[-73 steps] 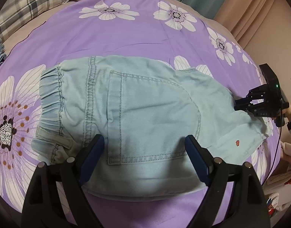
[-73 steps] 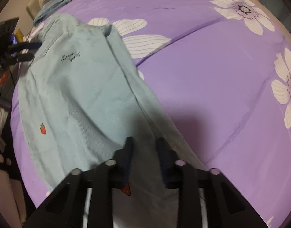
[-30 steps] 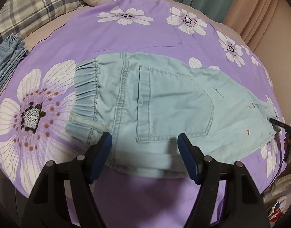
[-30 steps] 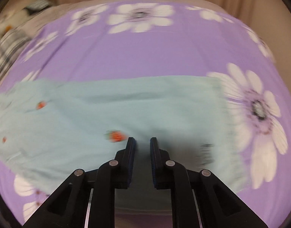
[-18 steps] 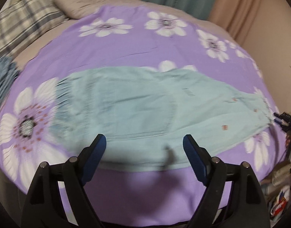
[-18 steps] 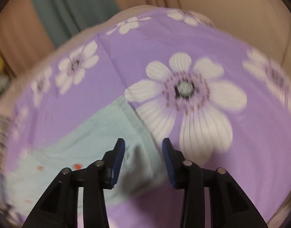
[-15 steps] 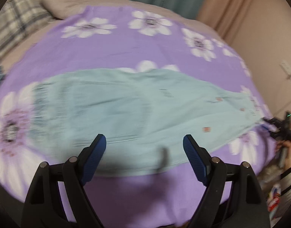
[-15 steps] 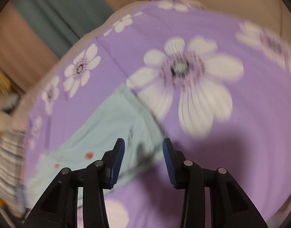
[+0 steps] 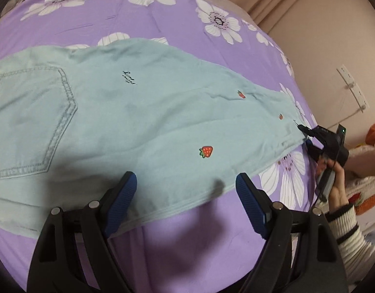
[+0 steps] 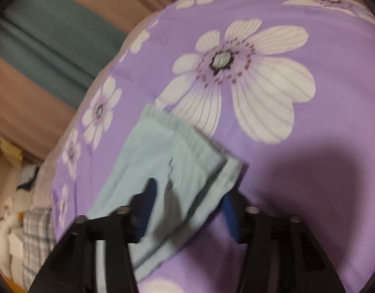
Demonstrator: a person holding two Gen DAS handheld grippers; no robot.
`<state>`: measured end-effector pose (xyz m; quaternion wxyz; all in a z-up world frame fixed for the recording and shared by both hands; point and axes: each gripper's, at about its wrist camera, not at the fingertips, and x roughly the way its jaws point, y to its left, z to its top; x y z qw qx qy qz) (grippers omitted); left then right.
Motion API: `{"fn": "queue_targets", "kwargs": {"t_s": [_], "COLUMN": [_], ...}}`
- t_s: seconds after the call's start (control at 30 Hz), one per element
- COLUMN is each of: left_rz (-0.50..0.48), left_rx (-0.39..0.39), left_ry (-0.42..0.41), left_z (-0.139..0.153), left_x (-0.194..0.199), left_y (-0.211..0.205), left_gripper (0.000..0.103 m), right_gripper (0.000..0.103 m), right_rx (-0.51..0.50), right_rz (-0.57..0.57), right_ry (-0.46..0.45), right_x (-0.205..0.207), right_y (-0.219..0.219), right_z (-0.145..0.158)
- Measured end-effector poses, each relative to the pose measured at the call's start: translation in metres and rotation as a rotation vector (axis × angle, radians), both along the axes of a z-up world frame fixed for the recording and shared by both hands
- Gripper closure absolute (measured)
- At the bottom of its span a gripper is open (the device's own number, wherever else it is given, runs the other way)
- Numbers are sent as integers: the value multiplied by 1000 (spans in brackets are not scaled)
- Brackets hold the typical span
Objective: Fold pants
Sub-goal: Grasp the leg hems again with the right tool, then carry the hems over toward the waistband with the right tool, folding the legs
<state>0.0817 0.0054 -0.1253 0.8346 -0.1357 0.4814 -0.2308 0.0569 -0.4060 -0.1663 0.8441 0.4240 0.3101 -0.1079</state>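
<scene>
Light blue denim pants [image 9: 143, 112] with small strawberry patches lie flat across a purple flowered bedspread [image 9: 163, 12], back pocket at the left, leg hem at the right. My left gripper [image 9: 186, 183] is open and empty, hovering over the pants' near edge at mid-leg. My right gripper [image 9: 303, 134] shows at the leg hem in the left wrist view. In the right wrist view it [image 10: 187, 195] is open, its jaws on either side of the hem end of the pants [image 10: 172, 151], not closed on it.
The bedspread [image 10: 309, 146] runs to the bed edge near a beige wall [image 9: 322, 36] with a socket. Curtains [image 10: 40, 48] hang behind. A plaid pillow [image 10: 38, 232] lies at the far end. Soft toys [image 9: 368, 146] sit at the right.
My left gripper has moved right along the pants, from the waistband and pocket to the leg. My right gripper opened and swung around to the leg hem.
</scene>
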Motion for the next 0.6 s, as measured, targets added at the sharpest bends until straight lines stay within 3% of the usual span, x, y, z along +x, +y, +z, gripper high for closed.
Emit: {"fn": "queue_targets", "kwargs": {"t_s": [0.07, 0.1, 0.2, 0.37, 0.47, 0.6], "left_rz": [3, 7, 24, 5, 4, -18], "left_rx": [-6, -10, -59, -303, -386, -508], "left_ry": [11, 16, 33, 35, 36, 66], "left_z": [3, 3, 7, 27, 39, 45], "left_x": [0, 1, 6, 11, 18, 33], "left_y": [3, 6, 11, 4, -9, -26], "left_gripper": [19, 19, 19, 13, 9, 7], "right_gripper": [89, 93, 94, 94, 94, 94], "right_rx": [49, 50, -134, -436, -559, -651], "right_rz": [-13, -10, 51, 265, 385, 528], "right_ry": [-28, -48, -111, -198, -234, -252], "right_x": [2, 2, 2, 11, 12, 5], "right_y": [-2, -1, 26, 99, 146, 202], "right_z": [-4, 0, 35, 95, 110, 102]}}
